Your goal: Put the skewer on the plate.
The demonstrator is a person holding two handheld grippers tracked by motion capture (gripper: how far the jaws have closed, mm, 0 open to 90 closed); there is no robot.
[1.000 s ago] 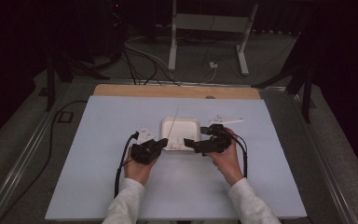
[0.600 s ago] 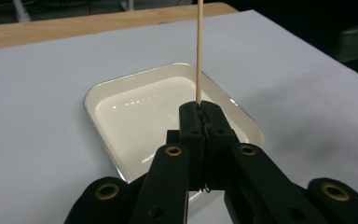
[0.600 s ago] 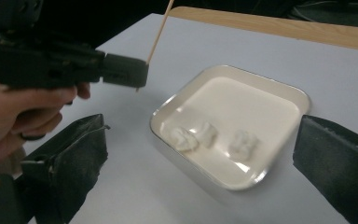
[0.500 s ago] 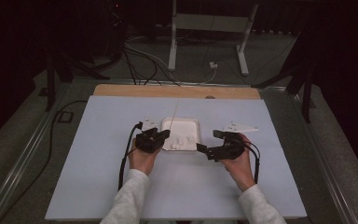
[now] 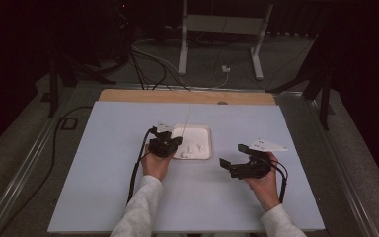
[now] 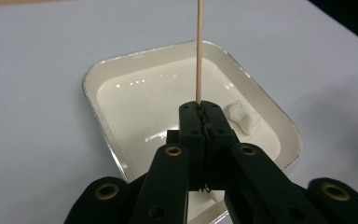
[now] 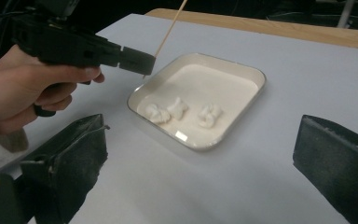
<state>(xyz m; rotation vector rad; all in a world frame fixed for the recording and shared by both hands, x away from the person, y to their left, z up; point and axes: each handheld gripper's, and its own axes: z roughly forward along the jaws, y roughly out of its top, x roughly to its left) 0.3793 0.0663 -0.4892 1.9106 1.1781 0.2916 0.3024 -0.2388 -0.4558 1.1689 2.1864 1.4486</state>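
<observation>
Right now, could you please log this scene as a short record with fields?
surface: pale blue table top
dish: shallow white square tray
contents: three small white lumps along one side of the tray
left gripper: shut on thin wooden stick, poised over the tray
right gripper: jaws wide open, empty, beside the tray

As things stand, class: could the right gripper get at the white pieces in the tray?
Probably yes. The right gripper stands open beside the tray, facing the three white pieces with bare table between. The left gripper, shut on the wooden skewer, hovers at the tray's far edge, off that path.
</observation>
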